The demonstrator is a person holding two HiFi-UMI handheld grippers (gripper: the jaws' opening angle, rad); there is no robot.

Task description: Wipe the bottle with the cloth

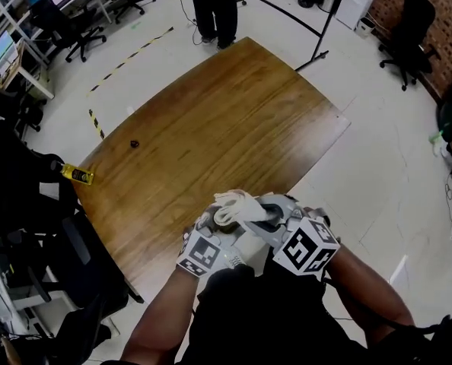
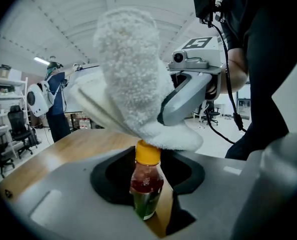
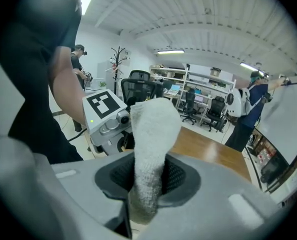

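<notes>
Left gripper view: fluffy white cloth (image 2: pixel 131 74) touches yellow-capped bottle (image 2: pixel 146 184).

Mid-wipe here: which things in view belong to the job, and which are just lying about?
Job: bottle, in left hand-held gripper; cloth, in right hand-held gripper.
Lying about: small dark object on table; yellow item at table's edge; office chairs.
</notes>
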